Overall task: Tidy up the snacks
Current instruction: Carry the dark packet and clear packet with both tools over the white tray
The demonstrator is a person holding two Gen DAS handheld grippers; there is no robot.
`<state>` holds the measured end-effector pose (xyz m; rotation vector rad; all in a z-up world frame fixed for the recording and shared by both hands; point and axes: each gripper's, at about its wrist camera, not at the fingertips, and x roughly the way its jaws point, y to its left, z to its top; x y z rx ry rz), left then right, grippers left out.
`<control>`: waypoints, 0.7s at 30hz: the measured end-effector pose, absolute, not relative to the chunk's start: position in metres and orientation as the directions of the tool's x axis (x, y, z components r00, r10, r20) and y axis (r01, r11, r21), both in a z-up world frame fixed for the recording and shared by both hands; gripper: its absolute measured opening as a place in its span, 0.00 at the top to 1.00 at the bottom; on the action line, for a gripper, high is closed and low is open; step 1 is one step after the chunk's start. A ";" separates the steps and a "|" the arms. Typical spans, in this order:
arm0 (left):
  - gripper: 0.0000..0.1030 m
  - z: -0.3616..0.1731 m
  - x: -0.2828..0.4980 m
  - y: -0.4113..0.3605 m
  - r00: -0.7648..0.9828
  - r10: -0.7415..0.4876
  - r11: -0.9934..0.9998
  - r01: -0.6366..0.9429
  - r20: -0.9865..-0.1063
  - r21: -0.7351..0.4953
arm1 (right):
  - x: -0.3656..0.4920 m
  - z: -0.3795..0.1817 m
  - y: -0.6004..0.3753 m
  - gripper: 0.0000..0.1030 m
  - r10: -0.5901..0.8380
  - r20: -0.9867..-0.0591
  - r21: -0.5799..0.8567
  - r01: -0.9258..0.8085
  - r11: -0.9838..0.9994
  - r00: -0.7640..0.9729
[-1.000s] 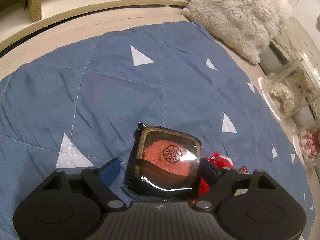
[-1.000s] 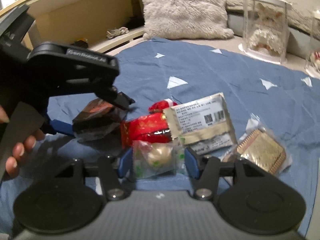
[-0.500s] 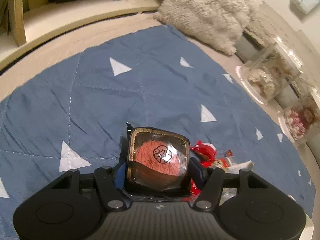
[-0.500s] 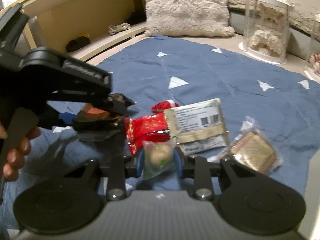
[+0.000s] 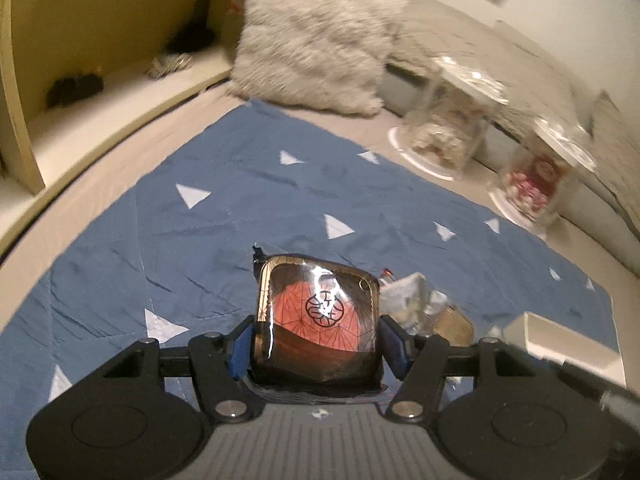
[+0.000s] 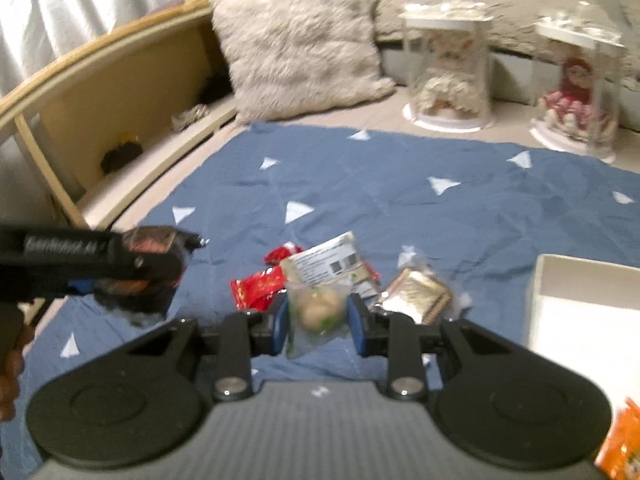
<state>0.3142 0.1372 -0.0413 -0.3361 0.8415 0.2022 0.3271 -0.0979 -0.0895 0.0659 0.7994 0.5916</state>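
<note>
My left gripper [image 5: 316, 342] is shut on a square black packet with an orange web-patterned cake [image 5: 318, 316], held above the blue quilt [image 5: 240, 216]. In the right wrist view that same left gripper [image 6: 120, 264] shows at the left with the dark packet [image 6: 150, 242] in it. My right gripper [image 6: 319, 322] is shut on a clear packet holding a round pale sweet [image 6: 318, 312], lifted off the quilt. Below it lie a red packet [image 6: 256, 290], a white labelled packet [image 6: 326, 266] and a gold wafer packet [image 6: 416, 292].
A white open box [image 6: 580, 280] sits on the quilt at the right, with an orange packet [image 6: 620, 448] near the bottom right corner. A furry cushion [image 6: 296, 40] and two clear doll cases [image 6: 448, 64] stand behind the quilt. A wooden shelf [image 6: 120, 120] runs along the left.
Both grippers closed on their packets and rose off the quilt. The left one rolled and now faces more toward the doll cases, and the white box has come into both views.
</note>
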 end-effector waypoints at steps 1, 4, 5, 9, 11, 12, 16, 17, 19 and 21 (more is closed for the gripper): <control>0.38 -0.038 0.311 0.133 0.654 0.041 0.935 -0.290 -0.755 -0.201 | 0.324 -0.086 -0.101 0.65 0.516 -0.653 0.269 -0.468 0.842 0.554; 0.38 -0.029 0.300 0.122 0.656 0.035 0.955 -0.244 -0.754 -0.168 | 0.315 -0.075 -0.110 0.65 0.502 -0.646 0.260 -0.453 0.853 0.575; 0.38 -0.026 0.297 0.117 0.659 0.041 0.962 -0.230 -0.751 -0.150 | 0.311 -0.071 -0.113 0.65 0.495 -0.644 0.251 -0.450 0.857 0.584; 0.38 -0.019 0.284 0.105 0.669 0.060 0.975 -0.197 -0.741 -0.100 | 0.298 -0.056 -0.125 0.65 0.479 -0.634 0.246 -0.429 0.869 0.607; 0.38 -0.016 0.280 0.100 0.674 0.056 0.978 -0.184 -0.737 -0.094 | 0.289 -0.048 -0.130 0.65 0.467 -0.631 0.232 -0.424 0.876 0.620; 0.38 -0.015 0.277 0.097 0.676 0.051 0.980 -0.177 -0.735 -0.095 | 0.284 -0.044 -0.133 0.65 0.466 -0.627 0.230 -0.423 0.876 0.625; 0.38 -0.010 0.270 0.086 0.686 0.047 0.985 -0.152 -0.726 -0.079 | 0.276 -0.037 -0.140 0.65 0.441 -0.626 0.220 -0.397 0.891 0.643; 0.38 -0.008 0.269 0.083 0.690 0.048 0.987 -0.144 -0.722 -0.072 | 0.274 -0.036 -0.142 0.65 0.431 -0.628 0.215 -0.388 0.896 0.648; 0.38 -0.006 0.266 0.078 0.694 0.044 0.988 -0.135 -0.718 -0.070 | 0.269 -0.034 -0.149 0.65 0.412 -0.628 0.206 -0.370 0.906 0.660; 0.38 -0.005 0.265 0.074 0.697 0.031 0.989 -0.128 -0.716 -0.081 | 0.264 -0.032 -0.158 0.65 0.392 -0.628 0.199 -0.348 0.916 0.673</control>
